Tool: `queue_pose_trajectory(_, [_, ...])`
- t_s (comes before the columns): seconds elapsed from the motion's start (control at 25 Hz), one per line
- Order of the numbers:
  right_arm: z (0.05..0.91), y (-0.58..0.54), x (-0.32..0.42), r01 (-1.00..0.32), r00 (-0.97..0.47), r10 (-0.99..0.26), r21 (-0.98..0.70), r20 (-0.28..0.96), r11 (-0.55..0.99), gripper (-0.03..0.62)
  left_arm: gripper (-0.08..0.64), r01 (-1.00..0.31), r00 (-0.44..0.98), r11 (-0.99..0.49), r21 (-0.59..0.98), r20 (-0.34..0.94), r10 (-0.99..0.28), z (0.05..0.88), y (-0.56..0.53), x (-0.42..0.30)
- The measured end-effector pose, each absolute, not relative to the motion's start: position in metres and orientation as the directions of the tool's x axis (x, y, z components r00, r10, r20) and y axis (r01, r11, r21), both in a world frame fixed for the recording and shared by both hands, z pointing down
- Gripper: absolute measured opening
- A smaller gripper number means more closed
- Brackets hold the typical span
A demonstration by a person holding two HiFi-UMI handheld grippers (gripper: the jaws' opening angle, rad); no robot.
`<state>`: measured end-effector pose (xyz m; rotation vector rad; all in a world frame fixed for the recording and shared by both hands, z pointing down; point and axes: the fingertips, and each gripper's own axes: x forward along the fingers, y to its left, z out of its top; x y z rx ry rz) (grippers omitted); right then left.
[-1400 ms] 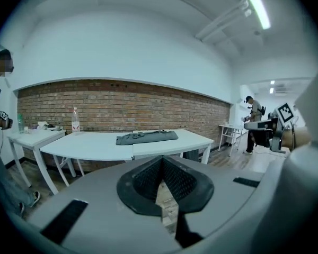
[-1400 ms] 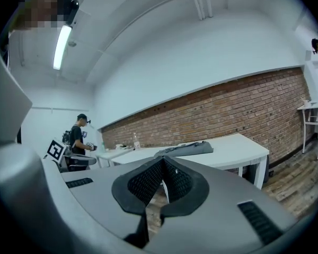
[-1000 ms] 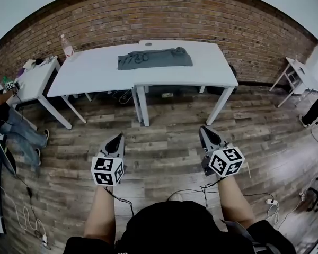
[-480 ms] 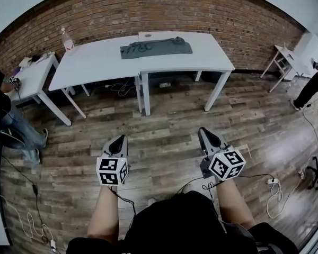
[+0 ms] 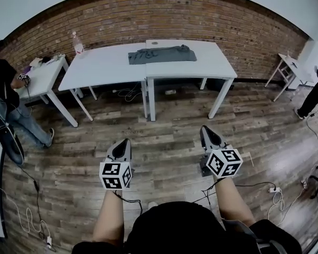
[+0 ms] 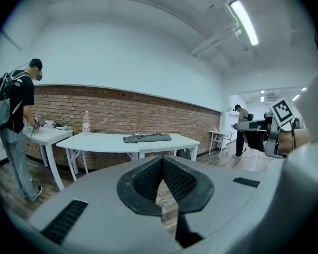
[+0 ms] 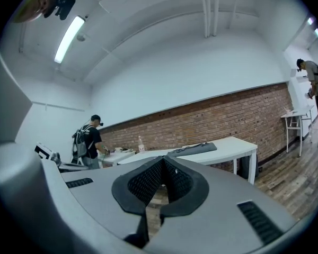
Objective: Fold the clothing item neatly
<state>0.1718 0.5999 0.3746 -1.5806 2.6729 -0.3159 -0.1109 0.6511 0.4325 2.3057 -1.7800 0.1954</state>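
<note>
The garment (image 5: 162, 54), probably soft and light, lies near the bench's (image 5: 212, 67) far edge, best pinched at its corners; left gripper (image 5: 123, 143) and right gripper (image 5: 206, 131), fingers together on nothing, hang well short.

Two white desks (image 5: 103, 67) stand end to end before a brick wall (image 5: 238, 28), on a wood-plank floor (image 5: 169, 142). A clear bottle (image 5: 78, 43) stands upright at the far left corner of the left one. To their left, a person (image 5: 5, 94) with a backpack stands at a smaller desk (image 5: 45, 73) bearing small clutter. Cables (image 5: 29, 216) trail over the floor at left, and a power strip (image 5: 274, 190) lies at right. At far right is a folding table (image 5: 292, 63), near another person (image 5: 314, 100). A tube light (image 6: 244, 21) glows on the ceiling.
</note>
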Motion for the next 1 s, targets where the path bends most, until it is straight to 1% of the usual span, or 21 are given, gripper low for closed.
queue_pose_trajectory(0.28, [0.379, 0.606, 0.181, -0.848, -0.52, -0.848, -0.18, 0.102, 0.498, -0.002, -0.002, -0.983, 0.186, -0.181, 0.044, 0.226, -0.956, 0.421, 0.659, -0.094])
queue_pose_trajectory(0.44, [0.383, 0.607, 0.189, -0.845, -0.525, -0.845, -0.184, 0.099, 0.503, -0.002, -0.002, -0.978, 0.209, -0.204, 0.047, 0.263, -0.942, 0.428, 0.659, -0.081])
queue_pose_trajectory(0.6, [0.379, 0.606, 0.191, -0.847, -0.531, -0.842, -0.107, 0.095, 0.521, -0.002, -0.002, -0.968, 0.251, -0.234, 0.096, 0.264, -0.931, 0.423, 0.655, -0.064])
queue_pose_trajectory(0.88, [0.372, 0.606, 0.189, -0.834, -0.551, -0.831, -0.086, 0.075, 0.545, -0.002, -0.002, -0.971, 0.236, -0.236, 0.033, 0.249, -0.939, 0.412, 0.648, -0.049])
queue_pose_trajectory(1.0, [0.373, 0.607, 0.19, -0.83, -0.557, -0.828, -0.098, 0.072, 0.55, -0.002, -0.002, -0.979, 0.201, -0.206, 0.007, 0.241, -0.949, 0.41, 0.646, -0.049])
